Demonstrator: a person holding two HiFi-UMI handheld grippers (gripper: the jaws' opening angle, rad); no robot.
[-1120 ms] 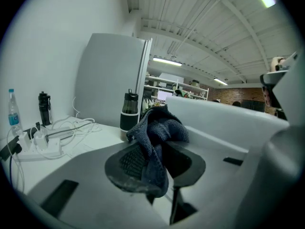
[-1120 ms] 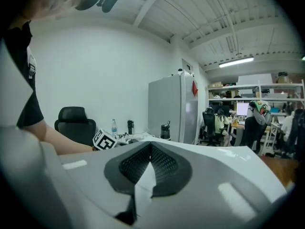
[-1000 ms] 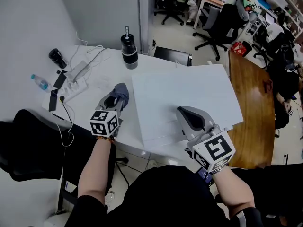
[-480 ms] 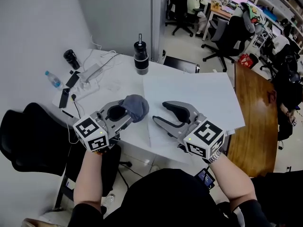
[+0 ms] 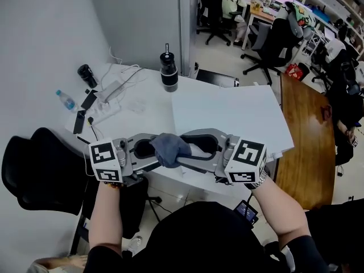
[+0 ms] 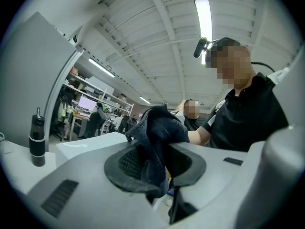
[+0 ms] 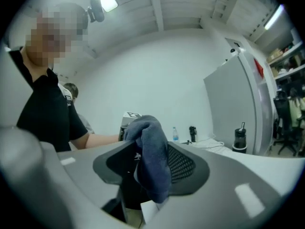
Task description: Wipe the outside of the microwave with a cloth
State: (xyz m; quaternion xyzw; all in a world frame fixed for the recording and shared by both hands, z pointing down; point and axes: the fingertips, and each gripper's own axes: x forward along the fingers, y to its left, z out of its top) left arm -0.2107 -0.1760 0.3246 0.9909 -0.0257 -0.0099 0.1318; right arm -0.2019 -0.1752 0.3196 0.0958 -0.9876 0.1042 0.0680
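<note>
**Cloth caught between two grippers, tip to tip**

Head view. Up off the desk [image 5: 142, 104] and swung inward since a second ago: left gripper [image 5: 154, 151] and right gripper [image 5: 187, 148], then side by side and pointing away, now level and facing each other. Cloth [image 5: 170, 148] carried along in the left jaws throughout, now bunched at the meeting point and covering both sets of tips. Right jaws shut a second ago, just opened wide, with the cloth now between them. Behind them a white box [image 5: 227, 112] on the desk, possibly the microwave, though too plain from above to tell. Black flask [image 5: 168, 73] at the far edge, small water bottle [image 5: 66, 100] to the left. Black chair [image 5: 40, 169] cut off at the frame's left edge.

Left gripper view. Closed on the dark cloth [image 6: 157, 137], a fold pinched between the pads and the rest standing up above them. Beyond it, a person in a black top. Flask and white box at the left.

Right gripper view. Jaws spread, cloth [image 7: 152, 151] hanging in the gap and lying against one meshed pad, not squeezed. Left gripper's marker cube just visible behind the cloth, its jaws hidden.
</note>
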